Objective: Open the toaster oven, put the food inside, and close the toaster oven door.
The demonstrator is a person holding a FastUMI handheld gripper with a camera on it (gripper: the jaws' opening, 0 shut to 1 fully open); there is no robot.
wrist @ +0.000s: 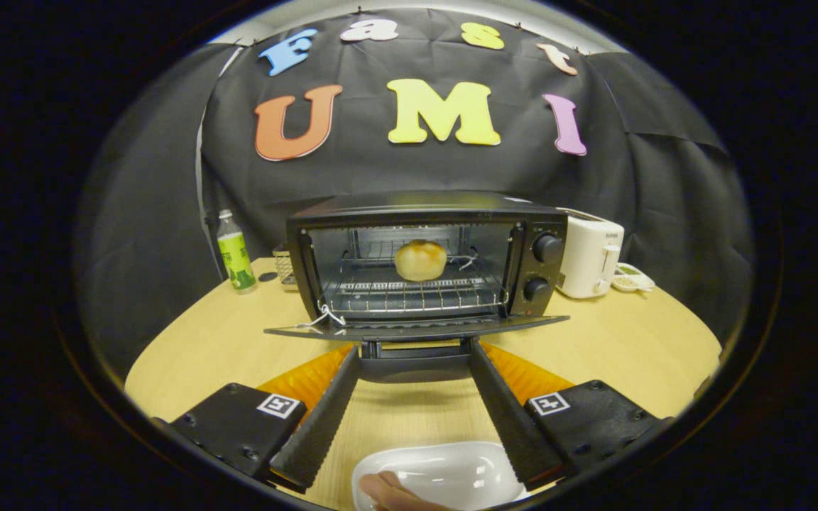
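Observation:
The black toaster oven stands on the wooden table with its glass door folded down flat toward me. A round golden bun rests on the wire rack inside. My gripper is open, its two fingers spread wide just below the door's front edge. The door handle lies between the fingertips, one tip at each end of it. I cannot tell whether they touch it. An empty white plate lies close to me between the fingers.
A person's fingers rest on the plate's near rim. A green-labelled bottle stands left of the oven, with a small wire holder beside it. A white appliance and a small dish sit to the right.

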